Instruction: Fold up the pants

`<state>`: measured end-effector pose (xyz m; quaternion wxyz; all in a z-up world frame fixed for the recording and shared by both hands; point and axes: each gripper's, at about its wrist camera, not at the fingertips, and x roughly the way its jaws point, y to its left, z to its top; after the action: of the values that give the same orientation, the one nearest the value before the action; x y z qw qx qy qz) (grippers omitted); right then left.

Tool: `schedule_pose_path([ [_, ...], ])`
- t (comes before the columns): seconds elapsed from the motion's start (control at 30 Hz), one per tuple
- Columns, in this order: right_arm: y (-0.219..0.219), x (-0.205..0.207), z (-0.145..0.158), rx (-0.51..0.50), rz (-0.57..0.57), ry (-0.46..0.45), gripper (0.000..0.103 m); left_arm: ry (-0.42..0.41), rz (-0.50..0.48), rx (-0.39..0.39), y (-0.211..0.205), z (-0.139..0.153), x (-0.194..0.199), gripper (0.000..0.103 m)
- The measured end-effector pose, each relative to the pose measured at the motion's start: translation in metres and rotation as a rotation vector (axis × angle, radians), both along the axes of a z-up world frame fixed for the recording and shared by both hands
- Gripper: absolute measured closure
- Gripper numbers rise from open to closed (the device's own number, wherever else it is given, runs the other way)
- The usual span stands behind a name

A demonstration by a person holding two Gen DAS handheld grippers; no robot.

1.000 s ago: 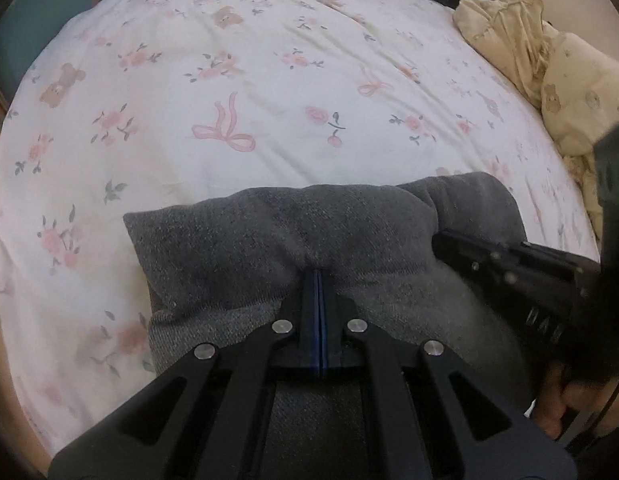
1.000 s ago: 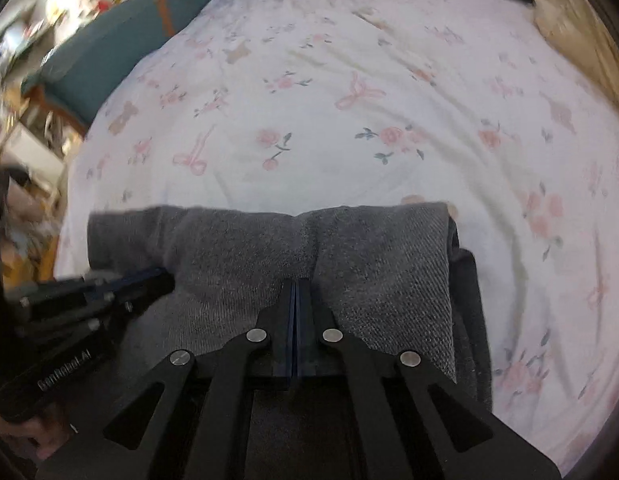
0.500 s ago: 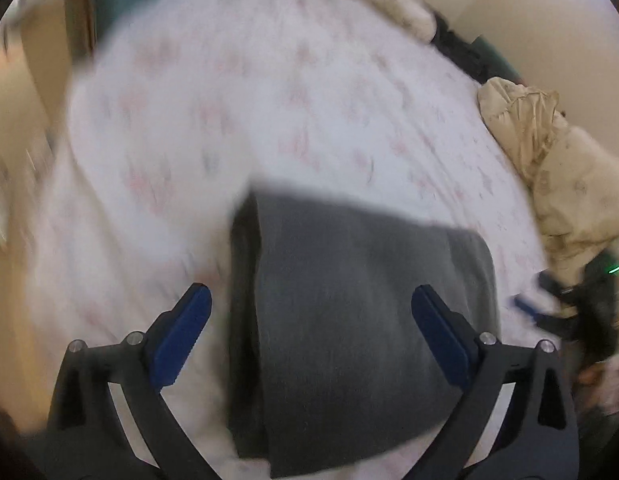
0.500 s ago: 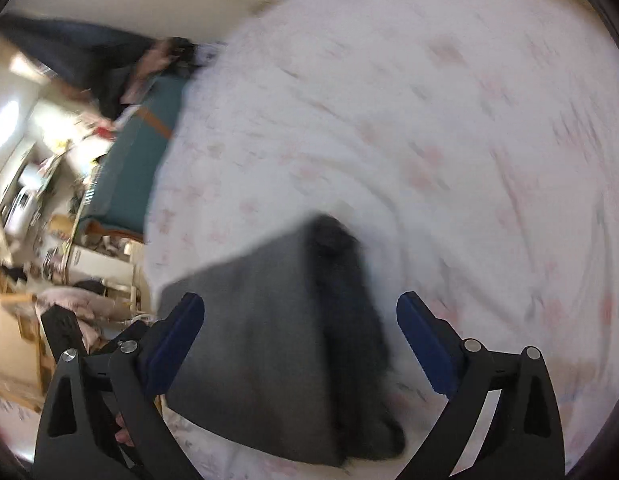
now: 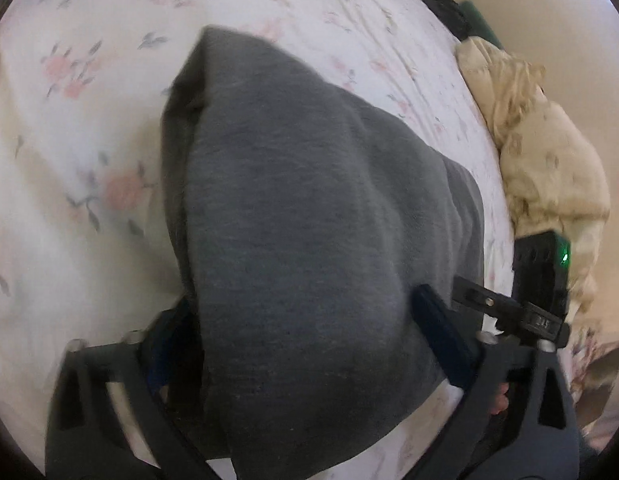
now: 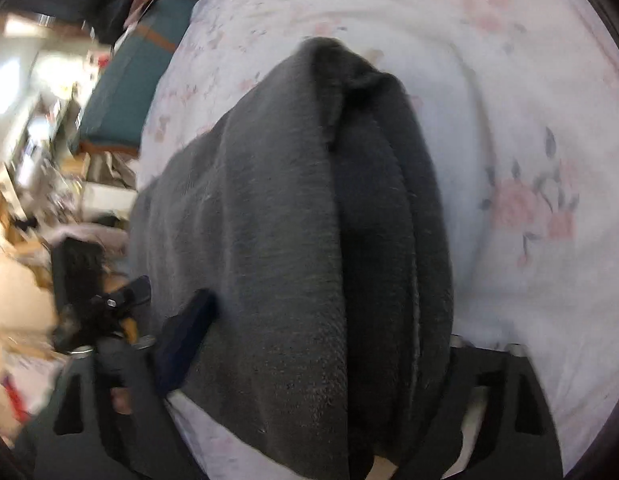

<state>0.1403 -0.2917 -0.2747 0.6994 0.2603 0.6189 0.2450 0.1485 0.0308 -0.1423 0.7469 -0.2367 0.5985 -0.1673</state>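
Straddling folded pants (image 5: 309, 232), both grippers pitched down, closing.

A floral bedsheet (image 5: 89, 128), a crumpled cream quilt (image 5: 549, 168), and what looks like a teal sofa (image 6: 129, 80).

**What I can't make out**

L view: folded grey pants (image 5: 309, 240) cover most of the left gripper (image 5: 305, 352); its left pad is nearly buried in cloth, so can't tell if pads press. Pants' near end runs off the bottom edge.

R view: right gripper (image 6: 309, 344) has its right finger fully behind the cloth. Room bg at left is smeared, items unreadable. Other gripper (image 6: 105, 304) there is blurred too.
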Motion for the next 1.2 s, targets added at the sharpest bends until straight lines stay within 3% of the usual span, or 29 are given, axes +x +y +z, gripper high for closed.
schedule_pose_path([
  [0.03,0.0,0.009,-0.002,-0.001,-0.001,-0.008,0.036,-0.005,-0.006,0.006,0.0,0.003,0.002,0.026],
  [0.1,-0.002,0.031,0.0,0.002,-0.001,-0.046,0.055,-0.019,0.003,0.011,0.001,0.016,0.003,0.057],
  [0.2,-0.008,0.065,0.016,0.007,-0.01,-0.133,0.064,-0.079,0.013,0.039,0.002,0.05,0.003,0.061],
  [0.4,-0.025,0.151,0.063,0.065,-0.044,-0.269,0.064,-0.159,0.024,0.056,0.005,0.117,0.03,0.061],
  [0.5,-0.025,0.224,0.084,0.065,-0.052,-0.307,0.064,-0.199,0.019,0.063,0.011,0.136,0.091,0.061],
  [0.67,0.01,0.371,0.134,-0.001,-0.044,-0.388,0.064,-0.218,0.062,-0.017,0.032,0.129,0.22,0.061],
  [0.8,0.046,0.474,0.17,-0.1,-0.019,-0.44,0.064,-0.28,0.074,0.038,0.038,0.115,0.322,0.061],
  [0.93,0.113,0.588,0.159,-0.179,-0.014,-0.444,0.064,-0.28,0.067,0.113,0.048,0.091,0.404,0.061],
  [0.97,0.121,0.587,0.154,-0.181,-0.025,-0.445,0.064,-0.286,0.064,0.136,0.048,0.086,0.415,0.06],
  [1.0,0.13,0.554,0.154,-0.196,-0.024,-0.444,0.062,-0.296,0.064,0.163,0.047,0.079,0.424,0.06],
  [1.03,0.14,0.579,0.138,-0.238,-0.014,-0.428,0.061,-0.305,0.06,0.206,0.043,0.073,0.43,0.059],
  [1.07,0.142,0.554,0.141,-0.269,-0.011,-0.412,0.058,-0.301,0.04,0.277,0.036,0.062,0.436,0.057],
  [1.1,0.148,0.568,0.125,-0.319,-0.003,-0.374,0.054,-0.29,0.043,0.317,0.033,0.052,0.436,0.05],
  [1.17,0.146,0.513,0.115,-0.427,0.019,-0.351,0.046,-0.252,0.061,0.402,0.032,0.033,0.43,0.039],
  [1.2,0.144,0.494,0.124,-0.443,0.031,-0.379,0.044,-0.275,0.073,0.42,0.034,0.034,0.421,0.036],
])
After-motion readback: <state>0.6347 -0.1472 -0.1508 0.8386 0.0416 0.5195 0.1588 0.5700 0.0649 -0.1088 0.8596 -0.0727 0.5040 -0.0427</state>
